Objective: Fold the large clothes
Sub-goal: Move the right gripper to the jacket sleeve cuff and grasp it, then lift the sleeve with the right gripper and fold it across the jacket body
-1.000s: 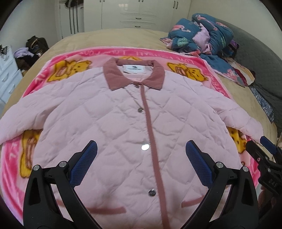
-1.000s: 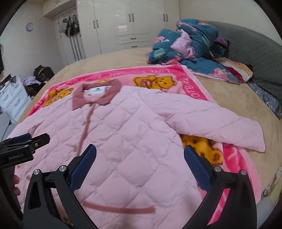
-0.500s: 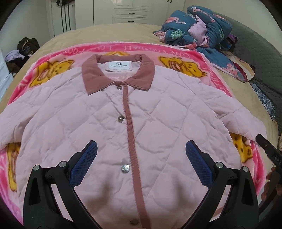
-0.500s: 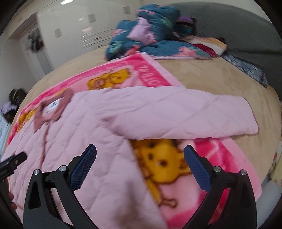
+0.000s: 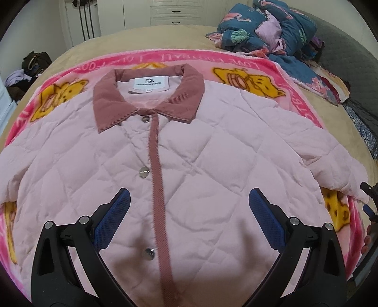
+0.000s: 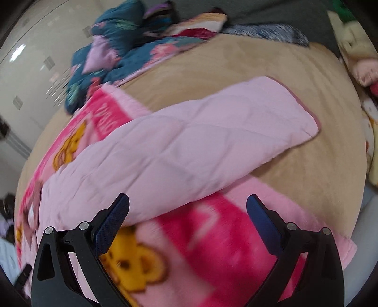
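A pale pink quilted jacket (image 5: 212, 151) with a dusty-rose collar and button placket lies flat, front up, on a pink bear-print blanket (image 5: 255, 82). My left gripper (image 5: 189, 212) is open and empty above the jacket's lower front, straddling the placket. In the right wrist view the jacket's right sleeve (image 6: 189, 141) stretches out over the blanket (image 6: 212, 236) and the beige bedspread. My right gripper (image 6: 187, 213) is open and empty, hovering just short of the sleeve's near edge. Its tip also shows at the right edge of the left wrist view (image 5: 368, 196).
A heap of dark blue floral bedding and clothes (image 5: 271, 30) lies at the bed's far right. The beige bedspread (image 6: 259, 70) surrounds the blanket. White wardrobes (image 5: 151, 14) stand behind the bed. A dark bag (image 5: 35, 63) sits on the floor at left.
My left gripper has moved up the jacket towards the collar. My right gripper has swung right and closer to the sleeve, which now fills its view.
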Available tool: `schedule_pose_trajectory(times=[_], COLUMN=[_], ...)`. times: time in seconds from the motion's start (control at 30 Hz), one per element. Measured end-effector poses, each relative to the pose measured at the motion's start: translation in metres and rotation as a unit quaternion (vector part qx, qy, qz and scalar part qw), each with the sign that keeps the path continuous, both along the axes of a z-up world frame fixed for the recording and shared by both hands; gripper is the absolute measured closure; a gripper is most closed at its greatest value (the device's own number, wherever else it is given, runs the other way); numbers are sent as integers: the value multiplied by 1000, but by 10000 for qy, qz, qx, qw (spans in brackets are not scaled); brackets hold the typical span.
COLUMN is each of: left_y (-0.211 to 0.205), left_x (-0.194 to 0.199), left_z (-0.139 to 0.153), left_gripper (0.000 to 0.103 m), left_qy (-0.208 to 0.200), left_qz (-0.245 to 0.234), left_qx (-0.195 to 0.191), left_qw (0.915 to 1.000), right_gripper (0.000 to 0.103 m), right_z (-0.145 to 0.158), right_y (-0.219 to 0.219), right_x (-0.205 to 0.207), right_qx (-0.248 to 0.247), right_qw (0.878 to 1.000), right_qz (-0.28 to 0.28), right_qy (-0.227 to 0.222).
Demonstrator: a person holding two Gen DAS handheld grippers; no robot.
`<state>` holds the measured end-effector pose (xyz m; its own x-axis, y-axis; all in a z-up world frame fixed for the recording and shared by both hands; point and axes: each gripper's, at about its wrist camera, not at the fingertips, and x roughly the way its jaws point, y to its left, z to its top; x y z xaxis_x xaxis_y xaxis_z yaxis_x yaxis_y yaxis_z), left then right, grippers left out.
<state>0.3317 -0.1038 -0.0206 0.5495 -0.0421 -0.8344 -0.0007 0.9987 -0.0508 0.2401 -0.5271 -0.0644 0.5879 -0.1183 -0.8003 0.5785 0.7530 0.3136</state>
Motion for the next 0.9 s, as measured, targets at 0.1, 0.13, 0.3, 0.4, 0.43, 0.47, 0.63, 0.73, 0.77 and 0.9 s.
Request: schedule_pose_trajectory(times=[0.1,0.13,0.3,0.4,0.43,0.47,0.63,0.73,0.77,0.9], left_y=[-8,-10,-15,-16,-15,-15,-8,-4,-2,4], left_x=[7,8,18,21,22,23,22,17,16,10], left_z=[-3,-4,-6,-5,-4,-3,5,15,19,33], left_gripper=[9,9,9,9,9,9,9,9,9,9], left_qy=[11,10,73,67,65,70,70,-2,-20,-63], left_qz=[-46,-51,-26,-20,-13,4,71,78,86,64], left_qx=[27,34,39,104,115,140,194,213,240,260], left_qw=[10000,10000,10000,9999,9999,9999,9998,9997,9997,9996], right_gripper=[4,4,4,9,21,24,68,80,81,83], right_z=[-9,-13,-33,-40,-43,-44,-43,-16,-6,37], right_y=[-23,-31,-72,-92,-98,-103,-122,-115,-111,-96], right_x=[1,2,8,9,10,12,17,22,23,25], right_qx=[79,163,652,899,982,1028,1274,933,845,578], right_qw=[9994,9989,9939,9891,9873,9862,9821,9876,9883,9875], right_qz=[-343,-433,-889,-1158,-1238,-1284,-1301,-933,-839,-468], right_qy=[27,8,3,-116,-153,-182,-491,-851,-957,-1393])
